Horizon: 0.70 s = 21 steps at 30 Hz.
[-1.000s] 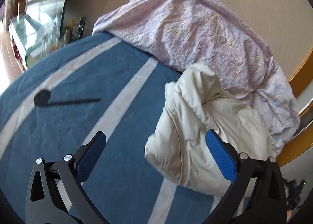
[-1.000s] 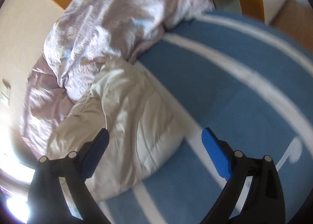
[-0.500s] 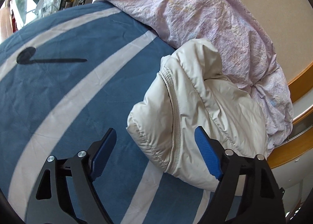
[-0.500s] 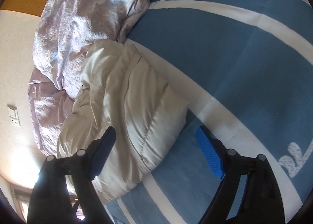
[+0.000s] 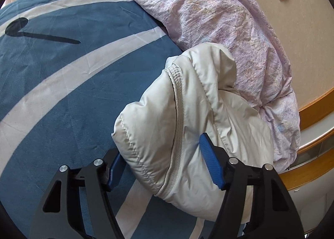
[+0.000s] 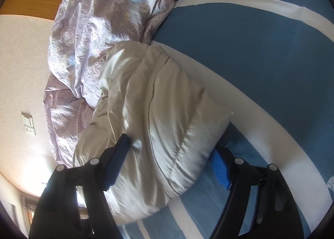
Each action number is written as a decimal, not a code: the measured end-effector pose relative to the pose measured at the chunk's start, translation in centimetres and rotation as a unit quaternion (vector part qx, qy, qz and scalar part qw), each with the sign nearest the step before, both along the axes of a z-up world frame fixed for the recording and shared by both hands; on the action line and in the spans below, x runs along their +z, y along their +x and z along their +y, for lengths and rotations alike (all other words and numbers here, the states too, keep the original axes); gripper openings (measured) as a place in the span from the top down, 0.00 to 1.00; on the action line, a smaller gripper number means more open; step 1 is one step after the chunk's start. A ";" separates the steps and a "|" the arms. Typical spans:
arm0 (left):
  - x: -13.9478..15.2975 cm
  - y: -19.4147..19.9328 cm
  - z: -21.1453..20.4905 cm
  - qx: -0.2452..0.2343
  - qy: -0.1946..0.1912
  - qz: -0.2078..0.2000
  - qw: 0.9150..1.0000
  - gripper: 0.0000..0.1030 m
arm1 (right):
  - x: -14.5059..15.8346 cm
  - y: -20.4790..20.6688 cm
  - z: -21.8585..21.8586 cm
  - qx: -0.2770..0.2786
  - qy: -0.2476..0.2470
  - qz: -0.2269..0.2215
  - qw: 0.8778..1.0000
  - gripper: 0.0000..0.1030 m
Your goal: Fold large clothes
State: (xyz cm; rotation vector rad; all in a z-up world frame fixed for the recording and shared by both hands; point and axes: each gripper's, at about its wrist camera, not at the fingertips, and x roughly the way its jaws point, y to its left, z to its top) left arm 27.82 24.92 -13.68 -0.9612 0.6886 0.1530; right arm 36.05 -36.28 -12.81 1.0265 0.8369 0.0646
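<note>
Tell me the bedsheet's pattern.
Dark blue bedsheet with broad white stripes, clearest in the left wrist view.

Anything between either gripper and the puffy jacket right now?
Nothing visible. The left gripper and right gripper each straddle a bulge of the cream jacket, jaws open; the lilac duvet lies behind it.

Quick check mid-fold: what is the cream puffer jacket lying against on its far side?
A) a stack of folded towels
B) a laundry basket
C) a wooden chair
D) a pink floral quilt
D: the cream puffer jacket lies on the blue striped bedcover with its far end against the bunched pink floral quilt.
</note>
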 end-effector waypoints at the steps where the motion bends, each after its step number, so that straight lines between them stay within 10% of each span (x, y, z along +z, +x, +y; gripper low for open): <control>1: -0.1 0.1 -0.1 0.001 -0.002 -0.003 1.000 0.35 | 0.0 0.1 0.1 -0.001 -0.003 -0.003 1.000 0.28; 21: 2.7 -0.2 -0.3 -0.001 -0.011 -0.048 0.999 0.81 | 2.4 -0.7 0.6 0.008 -0.016 -0.050 0.999 0.76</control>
